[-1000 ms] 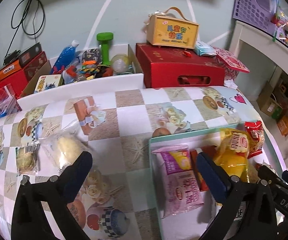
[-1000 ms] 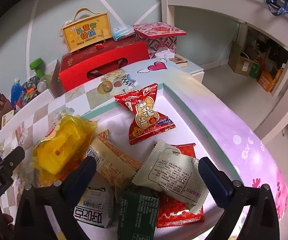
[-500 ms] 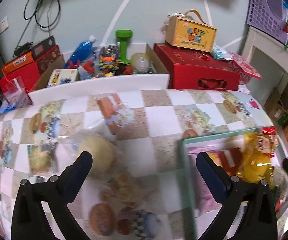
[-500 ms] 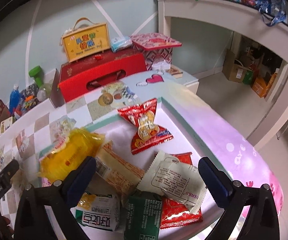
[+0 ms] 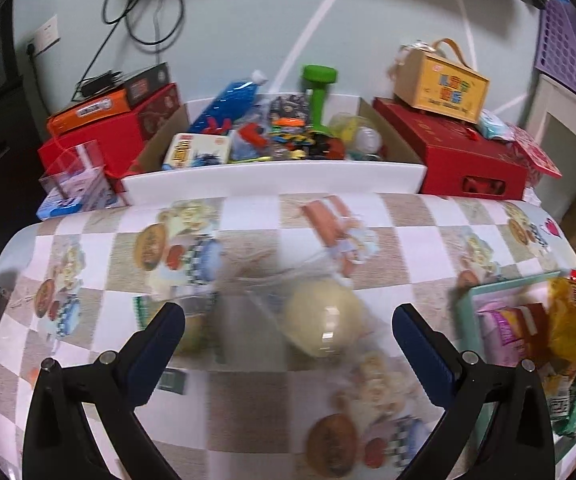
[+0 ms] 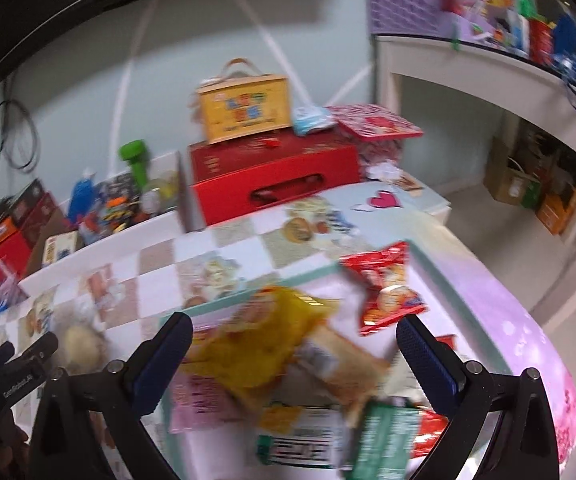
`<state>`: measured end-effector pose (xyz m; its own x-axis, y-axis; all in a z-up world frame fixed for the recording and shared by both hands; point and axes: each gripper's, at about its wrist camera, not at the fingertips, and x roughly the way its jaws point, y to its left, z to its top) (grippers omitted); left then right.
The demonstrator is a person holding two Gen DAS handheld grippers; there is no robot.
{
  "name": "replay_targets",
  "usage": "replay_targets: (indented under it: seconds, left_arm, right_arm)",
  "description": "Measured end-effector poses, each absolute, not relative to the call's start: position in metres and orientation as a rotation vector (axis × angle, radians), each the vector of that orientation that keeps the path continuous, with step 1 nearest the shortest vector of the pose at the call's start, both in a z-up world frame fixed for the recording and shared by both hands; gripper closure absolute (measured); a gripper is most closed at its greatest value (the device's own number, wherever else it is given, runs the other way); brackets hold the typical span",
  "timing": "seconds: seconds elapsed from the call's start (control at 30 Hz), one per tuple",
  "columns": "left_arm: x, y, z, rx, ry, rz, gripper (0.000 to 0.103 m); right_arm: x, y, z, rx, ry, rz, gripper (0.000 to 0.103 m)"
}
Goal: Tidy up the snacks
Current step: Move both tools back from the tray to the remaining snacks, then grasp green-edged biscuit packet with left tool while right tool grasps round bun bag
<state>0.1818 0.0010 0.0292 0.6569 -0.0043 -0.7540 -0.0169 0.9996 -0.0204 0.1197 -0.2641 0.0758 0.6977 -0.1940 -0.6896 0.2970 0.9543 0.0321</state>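
Observation:
In the left wrist view, my left gripper point(image 5: 288, 330) is open and empty, above a clear bag holding a pale round bun point(image 5: 320, 322) on the checkered tablecloth. A second bagged snack point(image 5: 190, 330) lies by the left finger. A teal-rimmed tray point(image 5: 466, 300) at the right holds a pink packet point(image 5: 504, 344) and a yellow bag point(image 5: 568, 320). In the right wrist view, my right gripper point(image 6: 294, 334) is open and empty over the tray point(image 6: 248, 298), above the yellow bag point(image 6: 272, 332), a red packet point(image 6: 388, 292), a tan packet point(image 6: 340, 360) and a green packet point(image 6: 384, 440).
A white bin point(image 5: 272, 176) of toys with a green dumbbell point(image 5: 320, 92) stands behind the table. A red box point(image 5: 456, 160) carries a yellow handled box point(image 5: 442, 88). More red boxes point(image 5: 108, 136) sit at the left. A white shelf point(image 6: 488, 80) stands right.
My left gripper has swung left, away from the tray, and now sits over the bagged bun. My right gripper has shifted left and back over the tray. Both views are motion-blurred.

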Motion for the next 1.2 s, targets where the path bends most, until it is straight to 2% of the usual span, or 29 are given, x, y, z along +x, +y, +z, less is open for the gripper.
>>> replay_targets:
  seconds: [0.63, 1.2]
  left_arm:
    - [0.174, 0.115, 0.001, -0.171, 0.879, 0.174, 0.0]
    - [0.184, 0.131, -0.021, -0.256, 0.908, 0.132, 0.0]
  right_arm:
    - [0.153, -0.147, 0.06, 0.01, 0.755, -0.026, 0.0]
    - [0.185, -0.076, 0.013, -0.048, 0.798, 0.157, 0.0]
